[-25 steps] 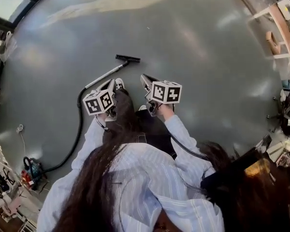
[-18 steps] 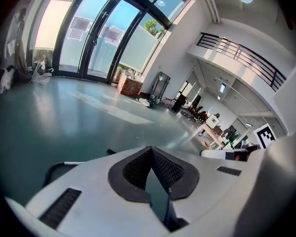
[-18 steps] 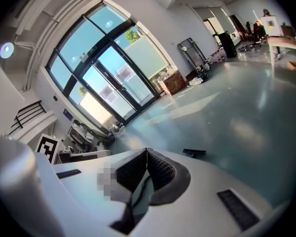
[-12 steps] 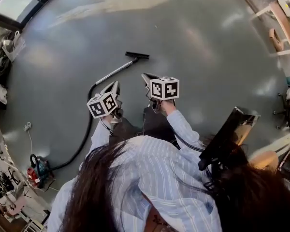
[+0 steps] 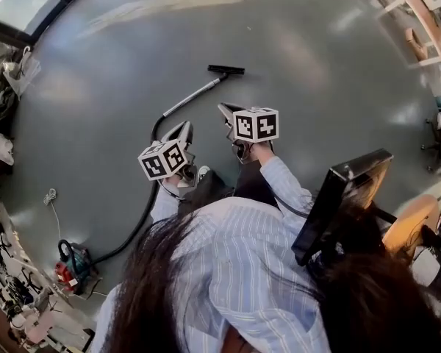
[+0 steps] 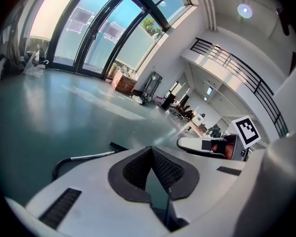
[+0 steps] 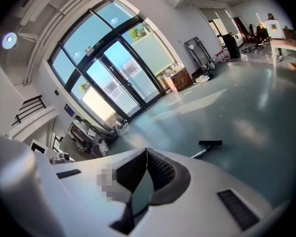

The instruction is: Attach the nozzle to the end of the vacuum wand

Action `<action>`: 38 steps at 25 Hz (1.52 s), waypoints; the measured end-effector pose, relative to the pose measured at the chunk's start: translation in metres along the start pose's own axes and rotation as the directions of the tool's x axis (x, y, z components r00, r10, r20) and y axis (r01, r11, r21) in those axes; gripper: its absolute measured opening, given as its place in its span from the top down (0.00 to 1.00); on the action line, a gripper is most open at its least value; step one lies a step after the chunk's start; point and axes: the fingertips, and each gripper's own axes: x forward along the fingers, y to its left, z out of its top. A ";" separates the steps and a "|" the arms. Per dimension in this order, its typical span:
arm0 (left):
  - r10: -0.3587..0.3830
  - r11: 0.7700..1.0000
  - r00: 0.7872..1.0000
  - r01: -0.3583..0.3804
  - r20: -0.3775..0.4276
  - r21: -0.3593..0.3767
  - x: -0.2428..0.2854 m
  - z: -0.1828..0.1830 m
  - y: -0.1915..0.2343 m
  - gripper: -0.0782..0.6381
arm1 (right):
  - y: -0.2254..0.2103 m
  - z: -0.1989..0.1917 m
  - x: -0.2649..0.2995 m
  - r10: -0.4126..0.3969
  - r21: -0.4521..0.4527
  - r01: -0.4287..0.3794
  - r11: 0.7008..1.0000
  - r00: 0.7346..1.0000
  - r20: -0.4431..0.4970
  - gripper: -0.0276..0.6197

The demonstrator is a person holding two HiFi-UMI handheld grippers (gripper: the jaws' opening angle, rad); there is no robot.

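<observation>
Grey shiny floor (image 5: 316, 65) is spreading all around. The left gripper (image 5: 185, 129) and right gripper (image 5: 222, 109) are hanging shut, holding nothing. Well ahead, the black nozzle (image 5: 226, 70) is lying at the tip of the silver vacuum wand (image 5: 191, 96), touching it. Probably the wand is feeling hard and slippery, the nozzle light; gripping near the joint is looking best.
</observation>
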 end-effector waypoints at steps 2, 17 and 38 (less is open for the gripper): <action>-0.029 1.000 1.000 0.029 -0.006 0.002 -0.024 -0.009 0.024 0.88 | 0.021 -0.026 0.010 -0.016 0.023 0.016 1.000 1.000 0.015 0.95; -0.163 0.984 0.981 0.169 -0.108 0.050 -0.060 -0.078 0.020 0.88 | 0.039 -0.135 -0.039 -0.153 0.089 0.152 0.984 0.988 0.007 0.95; -0.086 0.996 0.996 0.085 0.030 0.027 -0.116 -0.226 -0.144 0.88 | -0.022 -0.246 -0.220 -0.059 -0.012 0.059 0.998 0.998 -0.017 0.95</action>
